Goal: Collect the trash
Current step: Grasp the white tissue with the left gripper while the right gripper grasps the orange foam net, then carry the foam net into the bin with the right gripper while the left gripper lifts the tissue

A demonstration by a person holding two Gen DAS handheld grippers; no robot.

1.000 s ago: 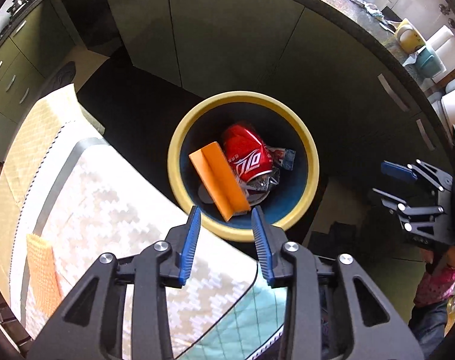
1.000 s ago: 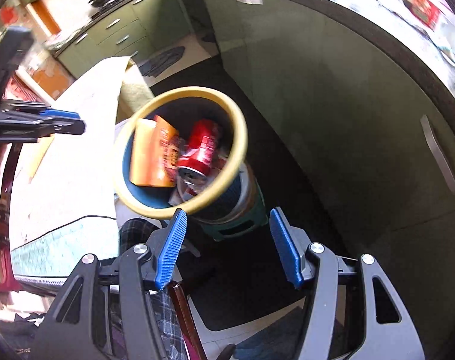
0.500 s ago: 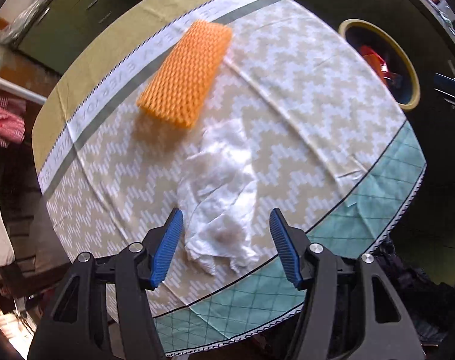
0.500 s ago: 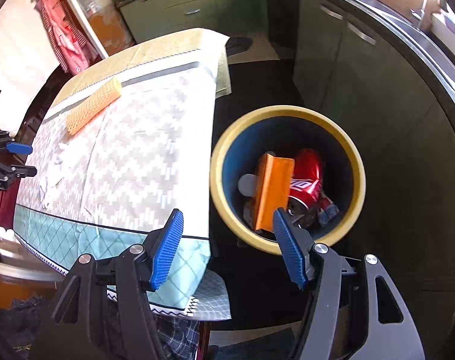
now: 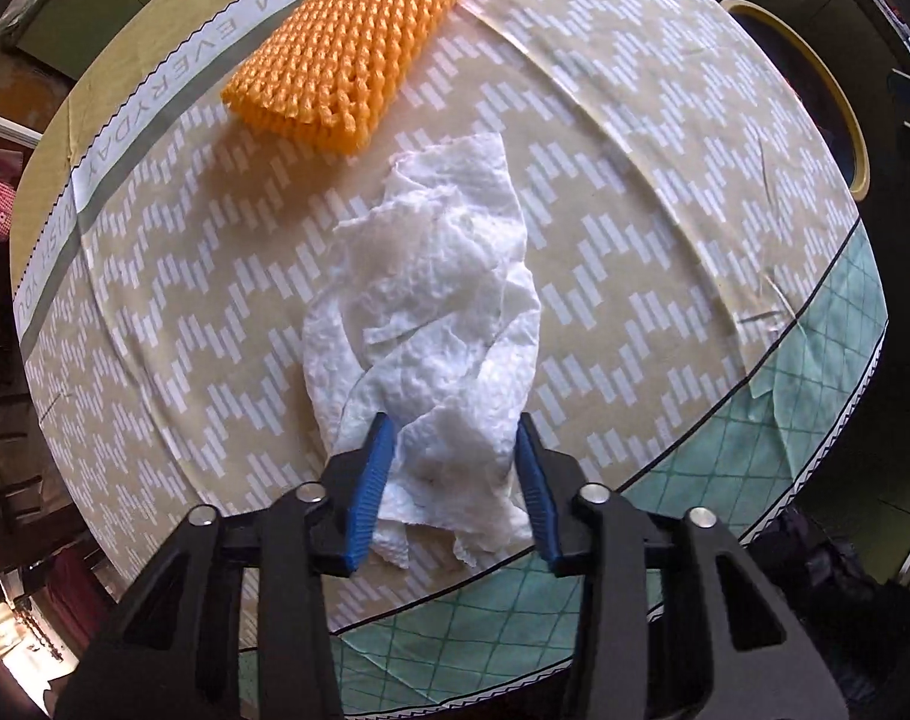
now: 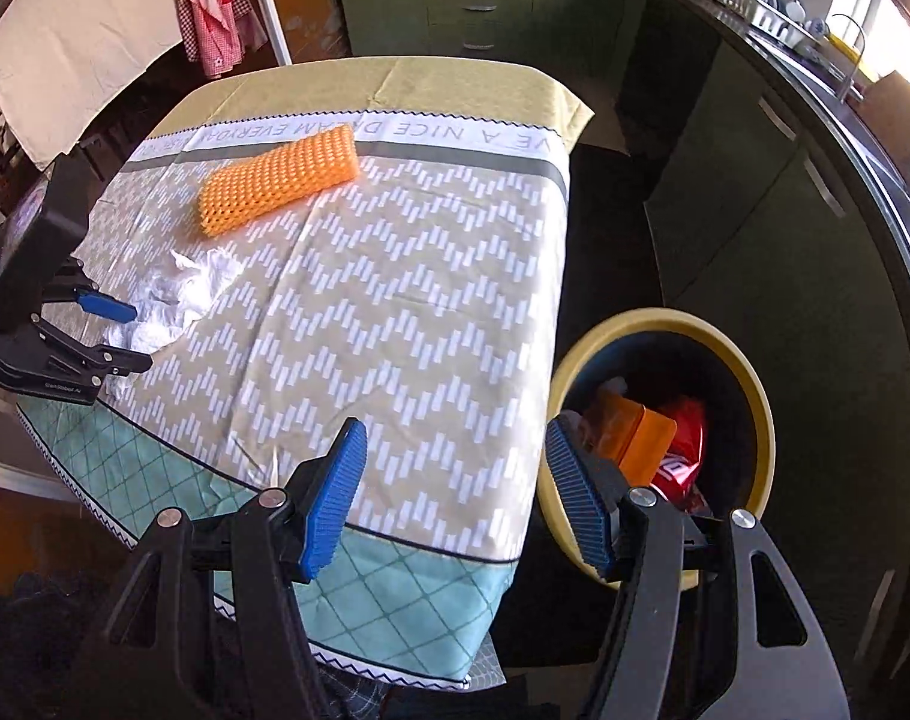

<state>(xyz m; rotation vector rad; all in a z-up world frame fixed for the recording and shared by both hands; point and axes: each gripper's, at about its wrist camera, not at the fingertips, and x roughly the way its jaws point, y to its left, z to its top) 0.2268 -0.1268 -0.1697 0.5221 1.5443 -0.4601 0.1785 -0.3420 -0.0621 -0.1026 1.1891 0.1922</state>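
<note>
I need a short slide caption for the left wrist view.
Left gripper closing on crumpled paper towel; orange foam net beyond.

The bin (image 5: pixel 838 102) is cut off at the left wrist view's right edge, its contents unseen there. The tissue's (image 5: pixel 431 312) near end lies hidden behind the left tongs (image 5: pixel 452 480). The right tongs (image 6: pixel 455 492) cover part of the bin's rim.

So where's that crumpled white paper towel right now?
The crumpled paper towel lies on the tablecloth near the table's front edge, just below the orange foam net, with its near end between the left gripper fingers.
</note>
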